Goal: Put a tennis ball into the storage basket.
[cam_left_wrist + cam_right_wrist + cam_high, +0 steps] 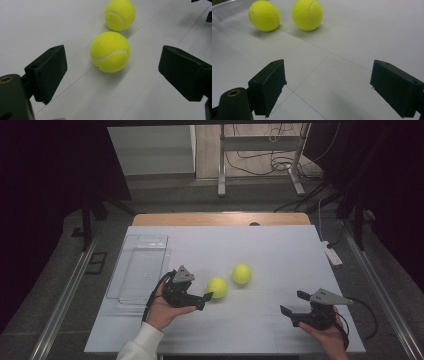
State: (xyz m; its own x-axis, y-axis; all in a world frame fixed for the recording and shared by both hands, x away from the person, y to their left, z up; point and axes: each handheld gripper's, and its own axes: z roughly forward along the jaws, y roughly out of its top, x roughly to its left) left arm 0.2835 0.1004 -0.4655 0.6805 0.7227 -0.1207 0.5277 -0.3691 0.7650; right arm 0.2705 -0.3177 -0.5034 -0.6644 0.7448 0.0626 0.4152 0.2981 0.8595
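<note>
Two yellow tennis balls lie on the white table top. One ball (217,287) (110,51) (264,15) rests just ahead of my left gripper (204,300) (113,75), which is open, its jaws wide on either side and not touching the ball. The other ball (241,274) (120,14) (307,14) sits a little farther back and to the right. My right gripper (293,303) (328,82) is open near the front right of the table, well short of both balls, with bare table between its jaws.
A clear plastic tray (137,270) (229,7) lies at the left of the table, behind the left hand. A white power strip (332,254) hangs off the right edge. Beyond the far wooden edge (220,218) are metal stand legs and cables on the floor.
</note>
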